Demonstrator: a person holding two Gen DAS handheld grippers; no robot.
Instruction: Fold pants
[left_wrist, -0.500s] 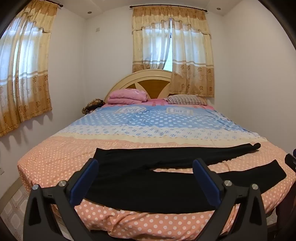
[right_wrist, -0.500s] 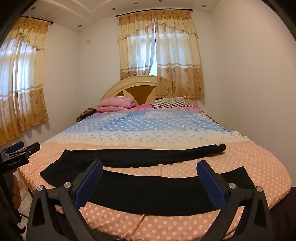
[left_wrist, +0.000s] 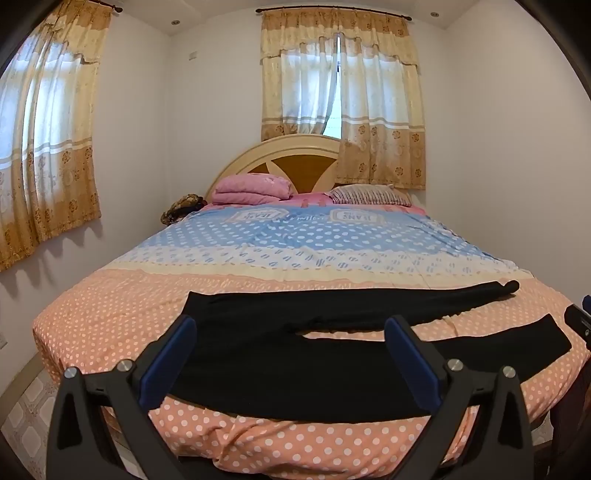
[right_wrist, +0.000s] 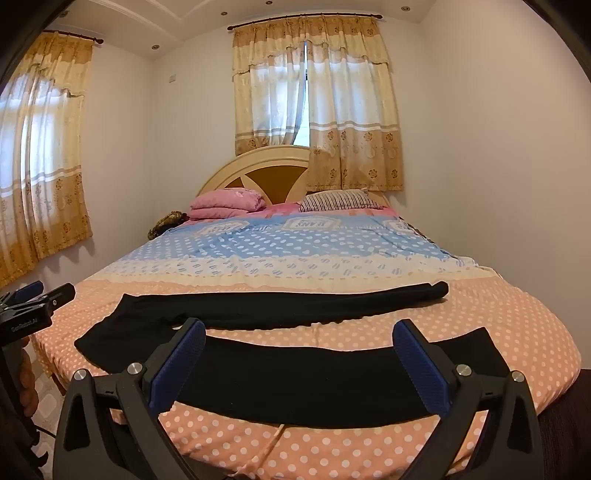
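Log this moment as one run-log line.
stage: pre-grasp | black pants: spread flat on bed, unfolded | left gripper: open, empty | right gripper: open, empty

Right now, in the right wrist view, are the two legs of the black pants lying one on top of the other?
No, the black pants lie spread with both legs apart, a strip of the pink polka-dot bedspread showing between them.

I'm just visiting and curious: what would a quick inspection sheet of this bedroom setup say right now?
Surface: bed with polka-dot peach and blue bedspread, smooth.
Job's things: black pants laid flat and unfolded across the near end, legs apart.
Clutter: folded pink blanket, striped pillow, brownish bundle by the headboard.
Grippers: left gripper and right gripper open, above the pants, holding nothing.
Cables: nothing seen.
Surroundings: white walls, beige flowered curtains on two windows.
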